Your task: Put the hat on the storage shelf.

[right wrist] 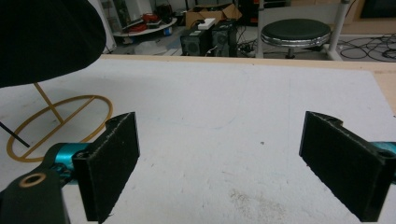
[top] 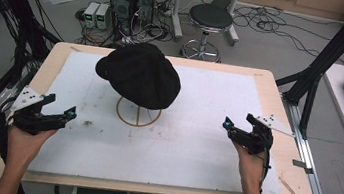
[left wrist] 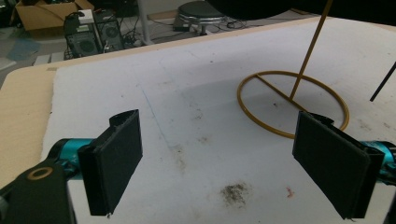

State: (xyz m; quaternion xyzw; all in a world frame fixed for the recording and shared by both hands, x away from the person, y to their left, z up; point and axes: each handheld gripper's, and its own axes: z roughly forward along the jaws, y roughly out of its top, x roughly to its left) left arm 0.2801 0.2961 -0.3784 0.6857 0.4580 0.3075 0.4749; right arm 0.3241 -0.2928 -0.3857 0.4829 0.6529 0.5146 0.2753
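At the lower left of the high view, the left hand [top: 22, 143] holds the left tool [top: 60, 105] low over the white surface [top: 193, 150], jaws wide apart, gripping nothing. In the upper centre, a black cap [top: 140, 75] sits on a gold wire stand [top: 138, 113]. At the right, the right tool [top: 238, 123] is also wide open and empty, pointing inward.

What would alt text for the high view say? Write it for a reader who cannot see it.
A black cap sits on a gold wire stand at the middle of a white-topped table. A person's hands hold the left gripper and right gripper, both open, low at either side.
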